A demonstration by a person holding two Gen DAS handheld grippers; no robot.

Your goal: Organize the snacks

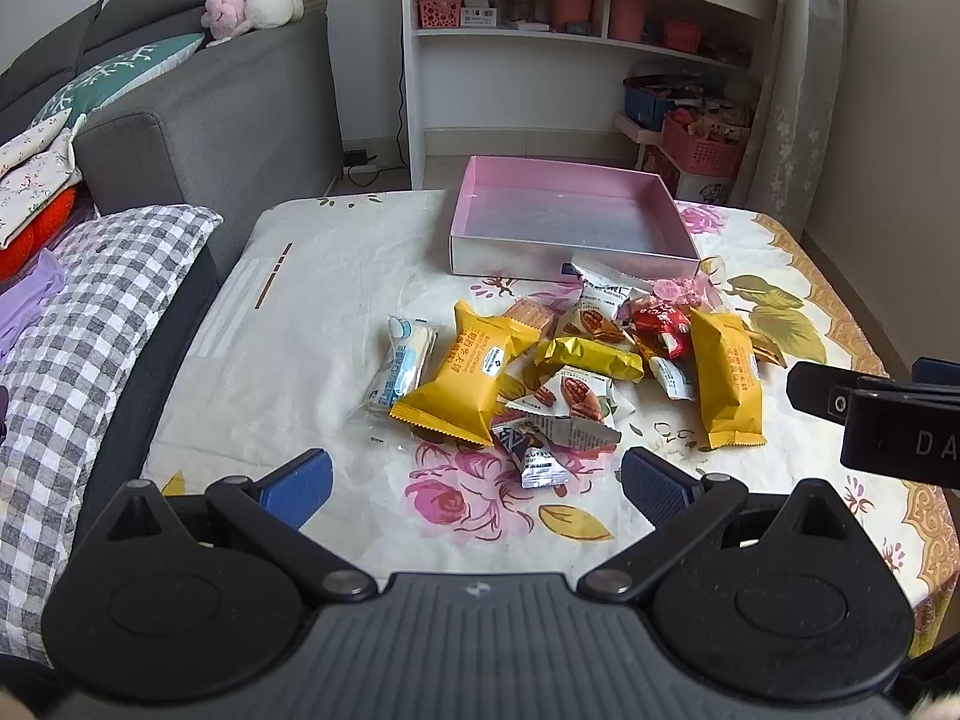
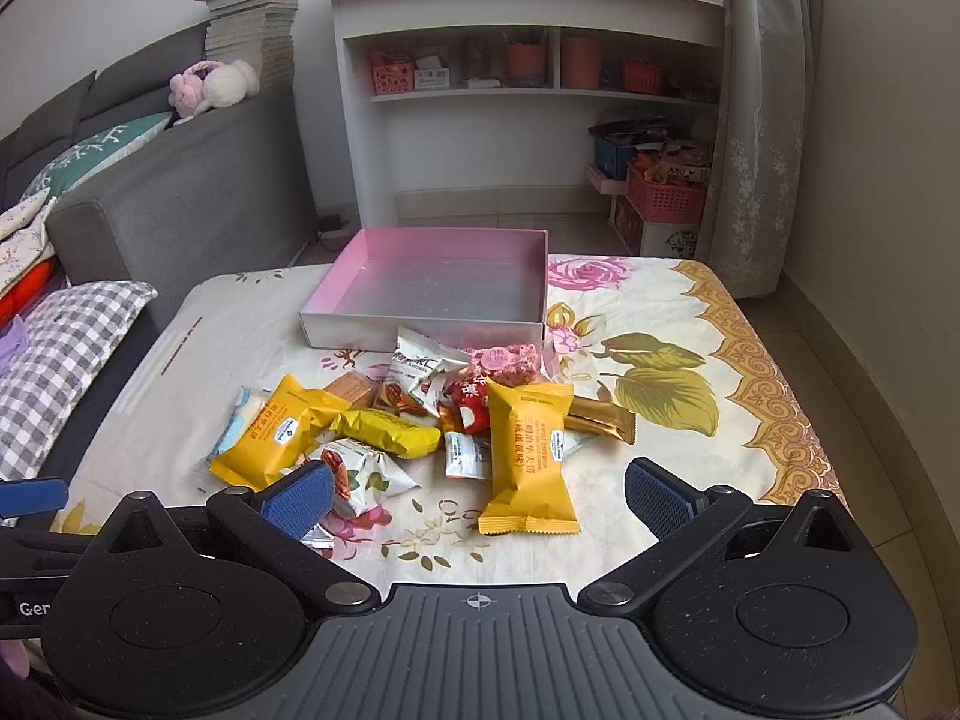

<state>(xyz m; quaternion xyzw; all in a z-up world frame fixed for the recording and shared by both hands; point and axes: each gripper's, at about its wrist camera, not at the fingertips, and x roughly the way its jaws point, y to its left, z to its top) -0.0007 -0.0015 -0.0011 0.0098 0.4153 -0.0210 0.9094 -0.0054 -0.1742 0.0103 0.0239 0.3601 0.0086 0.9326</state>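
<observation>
A pile of snack packets (image 1: 576,372) lies on a floral tablecloth, also in the right wrist view (image 2: 420,426). It includes yellow cake packs (image 1: 465,378) (image 2: 528,456), a red sweet (image 1: 660,321) and nut packets (image 1: 573,393). An empty pink box (image 1: 570,219) (image 2: 438,288) stands just behind the pile. My left gripper (image 1: 477,480) is open and empty, near a small silver packet (image 1: 540,459). My right gripper (image 2: 480,498) is open and empty, just in front of a yellow pack. The right gripper's body (image 1: 888,414) shows at the left view's right edge.
A grey sofa (image 1: 198,120) with cushions and a checked pillow (image 1: 90,324) flanks the table's left. A white shelf unit (image 1: 576,42) and pink baskets (image 1: 702,144) stand behind. The table's right edge (image 2: 780,372) borders the floor and a curtain.
</observation>
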